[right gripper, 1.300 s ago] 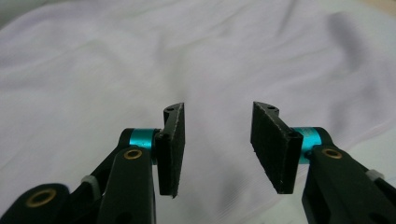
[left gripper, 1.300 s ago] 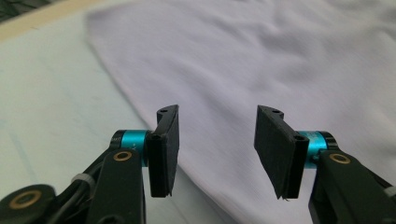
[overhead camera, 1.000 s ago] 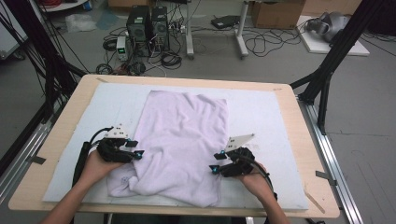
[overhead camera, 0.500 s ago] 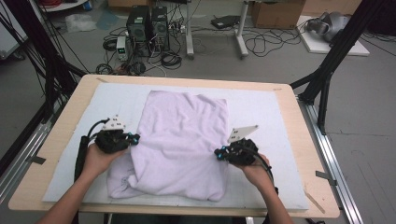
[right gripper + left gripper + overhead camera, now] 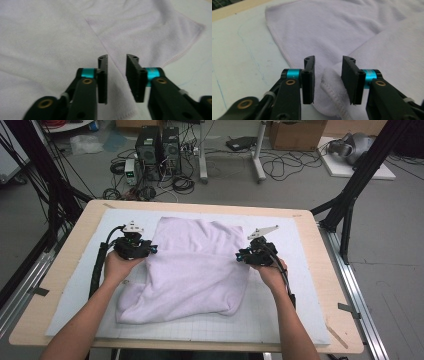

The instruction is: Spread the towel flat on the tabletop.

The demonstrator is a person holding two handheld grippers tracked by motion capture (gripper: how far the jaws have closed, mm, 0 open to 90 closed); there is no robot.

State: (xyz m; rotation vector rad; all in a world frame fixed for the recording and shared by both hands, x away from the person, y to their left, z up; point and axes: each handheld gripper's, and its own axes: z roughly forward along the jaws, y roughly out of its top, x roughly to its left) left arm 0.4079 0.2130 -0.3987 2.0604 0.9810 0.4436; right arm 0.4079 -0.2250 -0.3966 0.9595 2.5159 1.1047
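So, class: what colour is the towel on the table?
The towel is plain pale lilac, almost white; the high view shows it best.

The towel (image 5: 372, 37) is cut off at the top and right edges of the left gripper view; its lower layer is hidden beneath the folded-over flap; the forearms are cropped at the high view's bottom edge.

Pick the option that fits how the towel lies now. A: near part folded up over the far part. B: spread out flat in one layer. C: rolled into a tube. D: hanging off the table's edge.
A: in the high view the towel shows its near layer lying over the far layer, with a fold edge running across it.
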